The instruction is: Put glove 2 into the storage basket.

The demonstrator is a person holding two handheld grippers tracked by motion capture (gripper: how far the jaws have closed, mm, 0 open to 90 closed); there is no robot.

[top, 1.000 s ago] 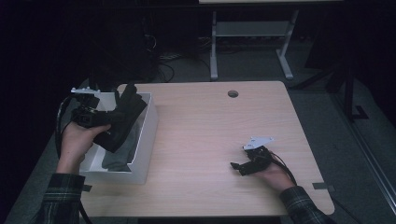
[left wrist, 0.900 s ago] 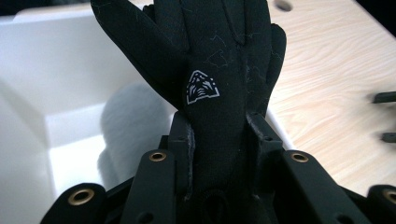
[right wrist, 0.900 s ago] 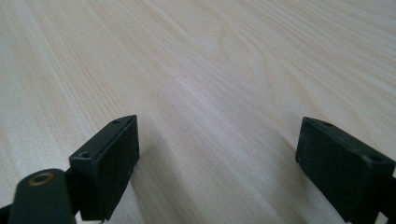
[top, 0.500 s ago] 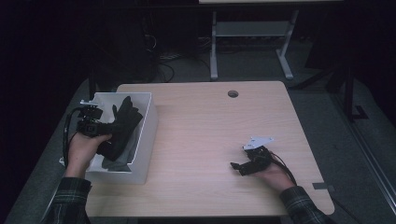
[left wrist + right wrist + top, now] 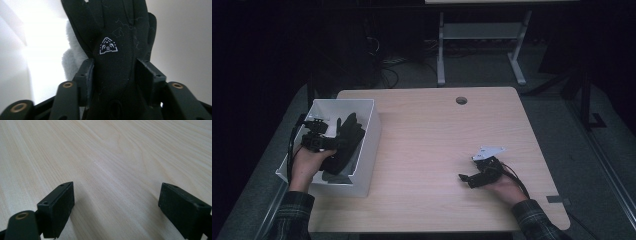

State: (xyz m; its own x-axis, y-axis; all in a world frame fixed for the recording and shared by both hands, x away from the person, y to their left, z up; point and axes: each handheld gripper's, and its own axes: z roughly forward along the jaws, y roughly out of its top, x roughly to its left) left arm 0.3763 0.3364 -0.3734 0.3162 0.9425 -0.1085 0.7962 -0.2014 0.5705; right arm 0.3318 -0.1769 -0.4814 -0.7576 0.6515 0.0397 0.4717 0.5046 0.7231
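one table, pale wood, with one round hole near its far edge; its left front corner is lost behind the bin and the sleeve. one white bin sits on the table's left end, open at the top, its near-left wall partly covered by the person's left hand. two grippers are at work.

the left gripper hangs over the bin with its tips down inside it. one black glove lies between its jaws and runs on ahead of them into the bin. in the left gripper view the glove bears one small white three-cornered logo; its fingertips are cut off by the top edge, and its cuff is lost in the dark between the jaws. the jaws have just been opening: a gap shows beside the glove on one side, while on the other side it is hard to say whether the pad touches it. behind the glove, to one side of the jaws, one pale fuzzy thing peeks out, mostly hidden, and i cannot tell what it is.

the right gripper rests low on the table's right part, well apart from the bin, held in the right hand. in the right gripper view its jaws stand spread wide with bare wood between and ahead of them; both jaws are cut off by the lower edge.
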